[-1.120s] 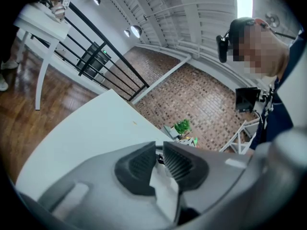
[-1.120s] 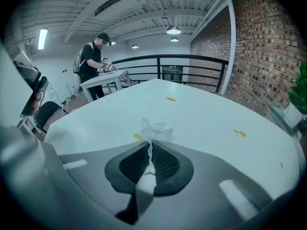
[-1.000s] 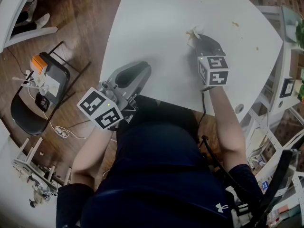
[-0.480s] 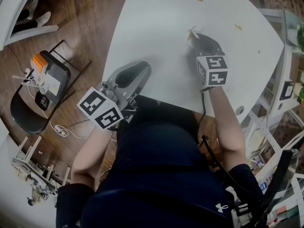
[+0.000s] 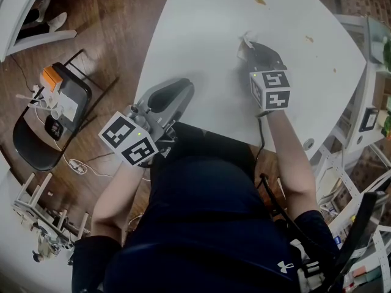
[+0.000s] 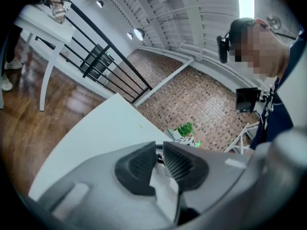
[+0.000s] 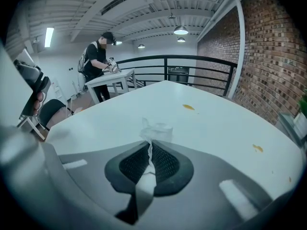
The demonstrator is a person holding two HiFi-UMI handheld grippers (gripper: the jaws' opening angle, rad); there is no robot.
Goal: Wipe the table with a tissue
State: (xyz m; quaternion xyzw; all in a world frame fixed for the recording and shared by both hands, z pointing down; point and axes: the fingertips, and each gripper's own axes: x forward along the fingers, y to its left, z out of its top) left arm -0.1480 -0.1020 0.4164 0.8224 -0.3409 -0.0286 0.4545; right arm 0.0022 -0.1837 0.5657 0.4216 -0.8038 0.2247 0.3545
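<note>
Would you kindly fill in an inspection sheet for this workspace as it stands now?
Surface: white table, with yellowish stains not yet wiped.
Job's things: tissue, crumpled, sticking out beyond the jaws.
Clutter: nothing seen.
Grippers: right gripper shut on the tissue; left gripper has its jaws together, at the table's near edge.
Cables: black cable along the right forearm; loose floor cables.
Surroundings: chair, brick wall, person at far table.

A white table [image 5: 201, 35] is pictured standing on a wood floor [image 5: 116, 35]. Small orange-brown stains [image 5: 260, 1] are seen scattered across its far side, well apart.
</note>
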